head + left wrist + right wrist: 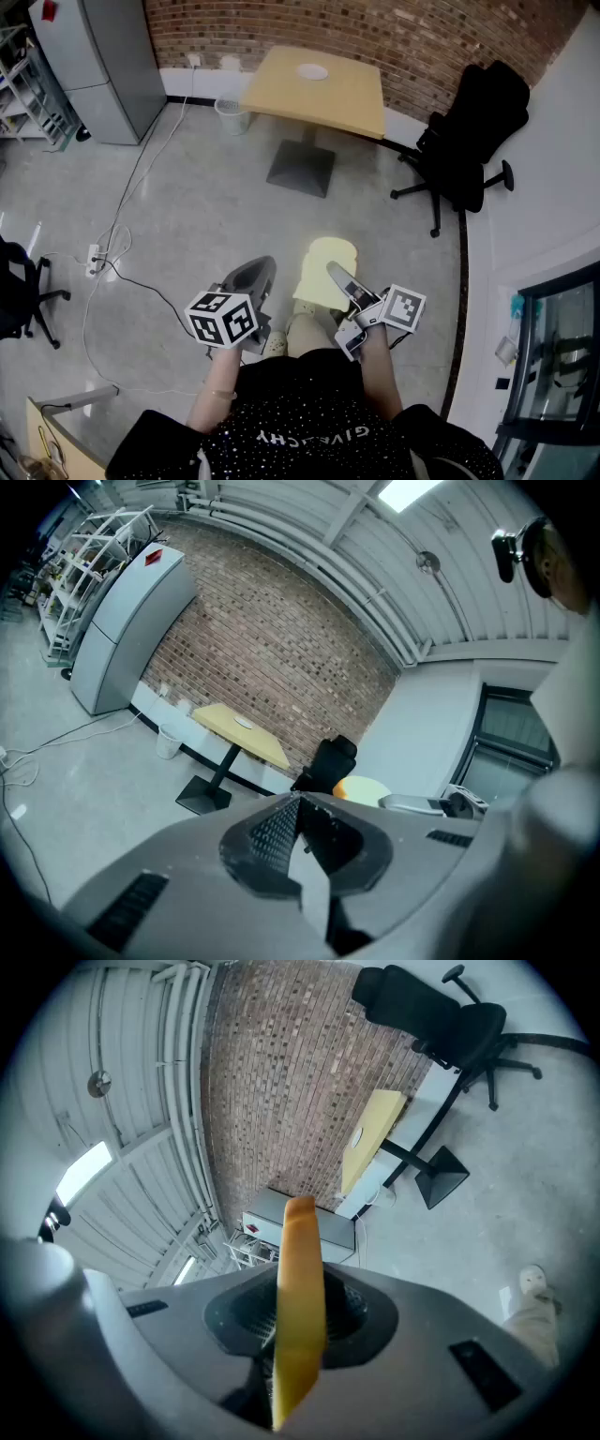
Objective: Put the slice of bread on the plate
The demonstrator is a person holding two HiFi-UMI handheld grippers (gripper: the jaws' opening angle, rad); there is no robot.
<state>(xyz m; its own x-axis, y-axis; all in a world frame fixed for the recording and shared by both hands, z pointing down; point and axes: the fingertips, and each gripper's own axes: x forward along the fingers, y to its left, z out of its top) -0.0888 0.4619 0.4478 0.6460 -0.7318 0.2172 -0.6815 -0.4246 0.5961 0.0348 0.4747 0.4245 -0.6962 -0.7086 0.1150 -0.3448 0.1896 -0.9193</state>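
A pale yellow slice of bread (322,274) stands on edge between the jaws of my right gripper (332,272), which is shut on it; in the right gripper view the bread (300,1307) rises straight up between the pads. My left gripper (257,274) hangs beside it, shut and empty, its tips meeting in the left gripper view (299,797). The white plate (312,71) lies on the yellow table (337,103) far ahead across the floor, also seen as a small plate (244,724) in the left gripper view. Both grippers are held near the person's waist, well short of the table.
A black office chair (469,141) stands right of the table, a white waste bin (230,115) at its left. A grey cabinet (103,66) fills the far left corner. Cables and a power strip (97,259) trail over the floor at left; another chair (21,292) is at the left edge.
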